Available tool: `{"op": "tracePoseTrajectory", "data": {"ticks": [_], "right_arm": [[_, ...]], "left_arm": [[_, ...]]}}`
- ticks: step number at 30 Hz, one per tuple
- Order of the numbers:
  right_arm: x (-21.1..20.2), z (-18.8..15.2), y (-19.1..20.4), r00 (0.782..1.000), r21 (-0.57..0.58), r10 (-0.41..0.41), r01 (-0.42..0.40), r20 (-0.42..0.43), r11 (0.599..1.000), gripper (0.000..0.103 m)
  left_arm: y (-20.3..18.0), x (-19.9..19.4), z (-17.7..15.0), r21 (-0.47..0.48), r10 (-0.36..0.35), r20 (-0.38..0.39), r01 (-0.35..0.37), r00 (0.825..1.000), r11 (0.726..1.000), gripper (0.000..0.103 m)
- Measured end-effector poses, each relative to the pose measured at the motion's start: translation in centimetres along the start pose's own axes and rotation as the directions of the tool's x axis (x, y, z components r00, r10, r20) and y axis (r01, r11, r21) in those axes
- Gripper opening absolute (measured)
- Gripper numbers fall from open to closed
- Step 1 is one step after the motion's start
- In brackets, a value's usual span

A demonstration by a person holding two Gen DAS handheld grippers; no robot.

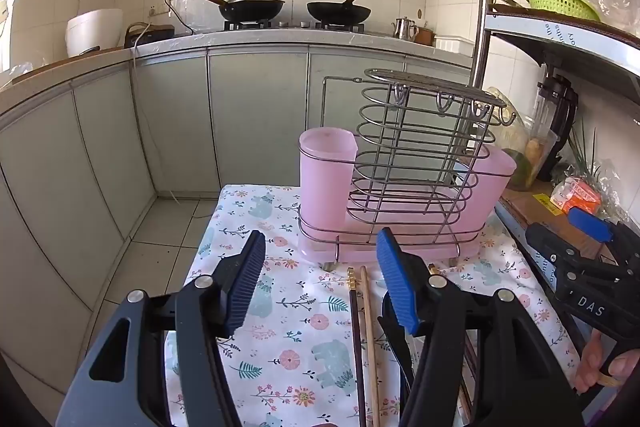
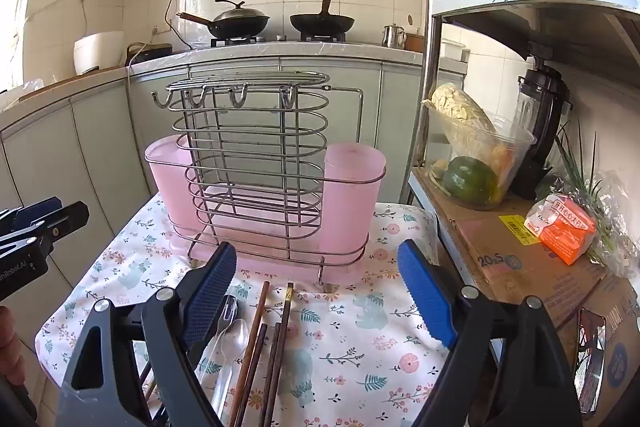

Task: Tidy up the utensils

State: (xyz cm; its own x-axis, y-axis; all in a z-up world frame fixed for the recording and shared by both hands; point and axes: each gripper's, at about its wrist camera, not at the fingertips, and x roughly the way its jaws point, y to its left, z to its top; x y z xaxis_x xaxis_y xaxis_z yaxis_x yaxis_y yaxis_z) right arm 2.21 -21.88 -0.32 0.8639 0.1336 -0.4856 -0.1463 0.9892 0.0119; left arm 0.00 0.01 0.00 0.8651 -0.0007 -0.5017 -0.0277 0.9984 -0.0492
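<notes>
Both claws are released, nothing between the pads. My left gripper point(image 1: 320, 283) hangs over the near part of the floral cloth point(image 1: 280, 359), jaws spread wide, only bare cloth in the gap. My right gripper point(image 2: 316, 291) is likewise spread, tilted down over the same cloth point(image 2: 360, 359).

Utensils: in the right wrist view, dark and brown chopsticks point(image 2: 264, 355) lie on the cloth roughly lengthwise toward the rack, mostly inside the gap between the right jaws. A clear plastic spoon point(image 2: 236, 339) and a clear fork point(image 2: 228, 309) lie just beside them, partly hidden behind the left-hand finger. In the left wrist view I see two chopsticks point(image 1: 362, 339), one dark and one pale, just left of the right-hand finger; further pieces behind that finger I cannot identify.

Beyond the utensils, at the far end of the cloth, stands the wire utensil rack point(image 2: 256, 163) with a pink cup point(image 2: 352, 203) at each end and a pink tray beneath. All compartments look empty.

Right side: a shelf unit with a cardboard box point(image 2: 520, 255), an orange carton point(image 2: 564, 231), and a clear tub of vegetables point(image 2: 476, 163).

Farthest: counter with two woks point(image 1: 296, 9) on the stove.
</notes>
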Motion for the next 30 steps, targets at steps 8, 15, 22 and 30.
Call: {"op": "tracePoseTrajectory", "data": {"ticks": [8, 15, 22, 30], "right_arm": [[0.1, 0.1, 0.0, 1.000, -0.006, 0.002, -0.002, 0.006, 1.000, 0.082], [-0.1, 0.1, 0.0, 1.000, -0.007, 0.000, 0.000, 0.014, 1.000, 0.082], [-0.3, 0.1, 0.1, 1.000, -0.009, 0.000, 0.000, 0.022, 1.000, 0.082], [-0.4, 0.2, 0.2, 1.000, -0.015, -0.001, 0.001, 0.024, 1.000, 0.082]], "left_arm": [[0.1, 0.3, 0.1, 0.000, -0.003, 0.002, 0.003, 1.000, 1.000, 0.059], [0.1, -0.2, 0.3, -0.003, -0.006, 0.004, 0.006, 1.000, 1.000, 0.059], [0.1, -0.5, 0.4, -0.010, -0.008, 0.007, 0.008, 1.000, 1.000, 0.059], [0.2, -0.5, 0.5, -0.015, -0.015, 0.002, 0.015, 1.000, 1.000, 0.059]]}}
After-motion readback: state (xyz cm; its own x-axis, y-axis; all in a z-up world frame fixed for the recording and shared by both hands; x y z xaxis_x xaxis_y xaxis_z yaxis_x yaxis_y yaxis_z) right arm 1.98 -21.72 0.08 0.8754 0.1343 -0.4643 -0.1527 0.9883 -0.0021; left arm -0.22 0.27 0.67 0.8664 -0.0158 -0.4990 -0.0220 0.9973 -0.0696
